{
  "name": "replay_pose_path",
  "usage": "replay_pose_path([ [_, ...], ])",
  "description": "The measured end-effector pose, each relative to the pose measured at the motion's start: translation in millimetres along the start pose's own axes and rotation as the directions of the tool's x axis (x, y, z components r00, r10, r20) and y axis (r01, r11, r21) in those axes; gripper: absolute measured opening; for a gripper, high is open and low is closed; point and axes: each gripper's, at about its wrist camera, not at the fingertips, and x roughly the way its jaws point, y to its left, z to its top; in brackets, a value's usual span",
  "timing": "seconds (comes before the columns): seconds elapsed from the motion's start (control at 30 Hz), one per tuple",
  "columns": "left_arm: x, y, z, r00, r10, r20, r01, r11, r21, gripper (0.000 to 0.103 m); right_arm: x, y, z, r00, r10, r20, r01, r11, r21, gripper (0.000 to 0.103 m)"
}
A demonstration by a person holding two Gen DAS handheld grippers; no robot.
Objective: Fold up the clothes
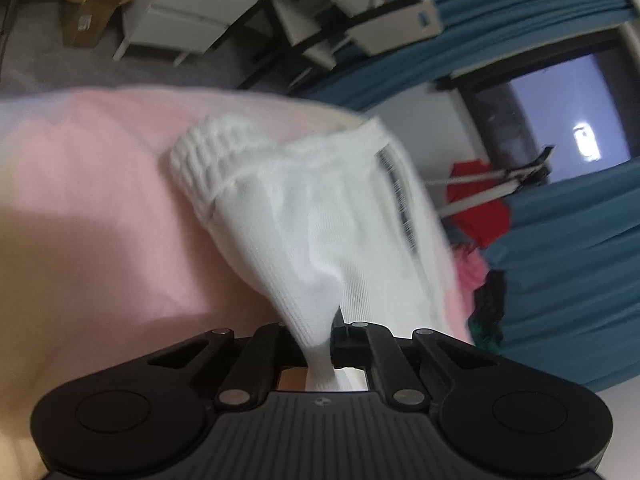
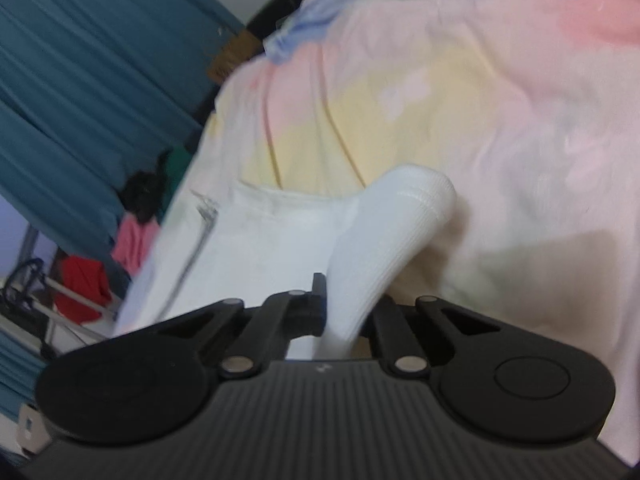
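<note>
The white ribbed sock point(image 1: 320, 232) hangs over the pastel bedsheet point(image 1: 100, 208), pinched at one end by the left gripper point(image 1: 326, 344) and at the other by the right gripper point(image 2: 340, 320); both jaw sets are pressed onto the fabric. Only the left wrist view shows white cabinets point(image 1: 192, 12) and a cardboard box point(image 1: 92, 4) (label unreadable). Only the right wrist view shows the sheet's blue patch point(image 2: 296, 36).
</note>
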Motion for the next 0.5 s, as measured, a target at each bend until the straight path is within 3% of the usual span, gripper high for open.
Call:
replay_pose_path([
  [0.2,-30,-15,10,0.997,-0.070,0.034,0.070,0.998,0.011,0.004,-41,9,12,0.999,0.049,0.022,-0.049,0.999,-0.003,0.006],
  [0.37,-36,-37,25,0.998,-0.067,0.020,0.067,0.998,-0.004,0.004,-44,42,31,0.998,0.057,0.012,-0.057,0.998,-0.035,0.006],
  [0.5,-19,-94,49,0.996,-0.077,0.041,0.074,0.996,0.055,0.004,-20,95,50,0.998,0.054,0.024,-0.052,0.996,-0.069,0.006],
])
